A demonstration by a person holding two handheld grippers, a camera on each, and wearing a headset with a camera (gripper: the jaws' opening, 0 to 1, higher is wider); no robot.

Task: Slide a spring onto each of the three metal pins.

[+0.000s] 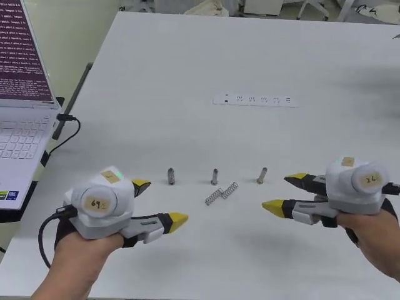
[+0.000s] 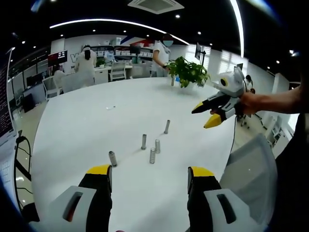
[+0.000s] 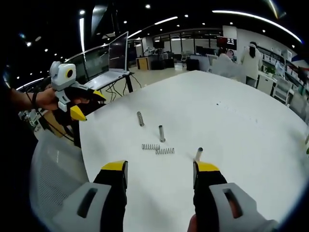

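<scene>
Left hand-held gripper (image 1: 160,201) and right hand-held gripper (image 1: 282,192) both hover wide open above the white tabletop (image 1: 187,62). Three metal pins (image 1: 214,177) stand upright in a row between them, with two loose springs (image 1: 214,197) lying just in front of the middle pin. A laptop (image 1: 19,94) sits at the far left edge, and a white strip (image 1: 253,100) lies well beyond the pins.

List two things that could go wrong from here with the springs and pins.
1. The two loose springs lie close together, so the open right gripper could catch both or flick one away.
2. The middle pin and right pin stand slim and upright; an off-centre push with a spring might tip one.
</scene>
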